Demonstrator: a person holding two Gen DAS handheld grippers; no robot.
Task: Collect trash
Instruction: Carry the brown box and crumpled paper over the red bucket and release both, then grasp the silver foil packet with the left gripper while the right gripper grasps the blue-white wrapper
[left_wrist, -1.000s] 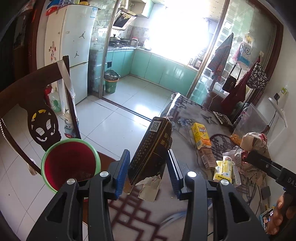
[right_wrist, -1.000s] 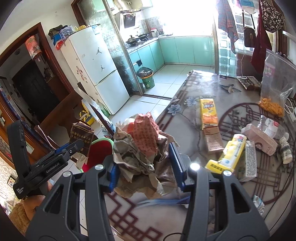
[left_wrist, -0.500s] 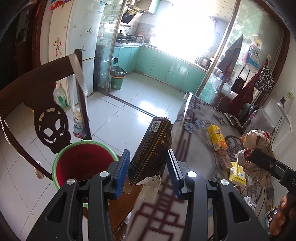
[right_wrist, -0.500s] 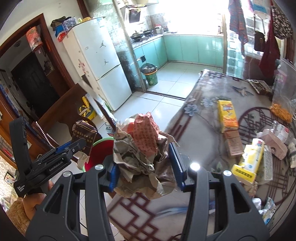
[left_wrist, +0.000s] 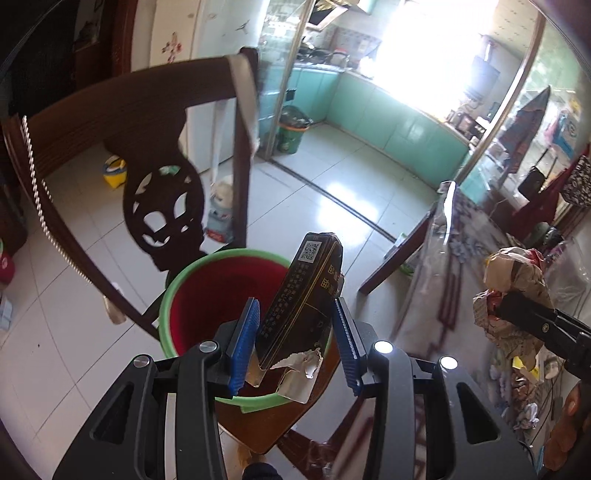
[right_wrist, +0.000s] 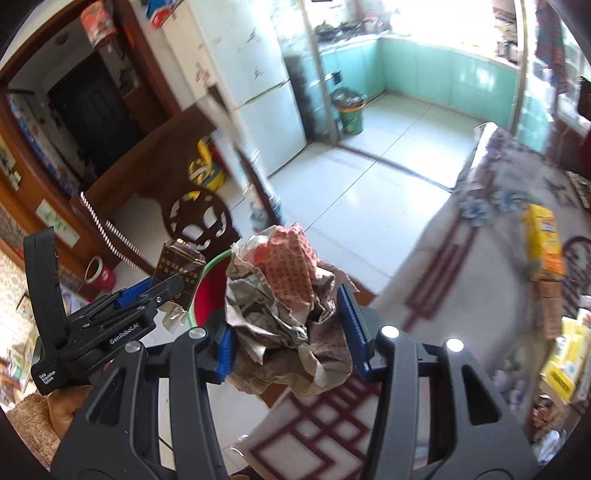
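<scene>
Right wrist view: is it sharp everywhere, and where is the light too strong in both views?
Right wrist view: the crumpled paper in the right gripper is sharp, while the table and fridge are smeared by motion blur. Left wrist view: mostly sharp on the dark box and red bucket. The kitchen window is blown out white in both views.

The round plastic bucket (left_wrist: 192, 295) is deep red inside with a bright green rim. The torn cardboard carton (left_wrist: 299, 295) is black with gold lettering and a white QR patch. The crumpled paper wad (right_wrist: 288, 295) is grey-brown, printed red on top. The cloth-covered table (right_wrist: 461, 280) is pale with maroon lattice lines and blue flowers.
</scene>
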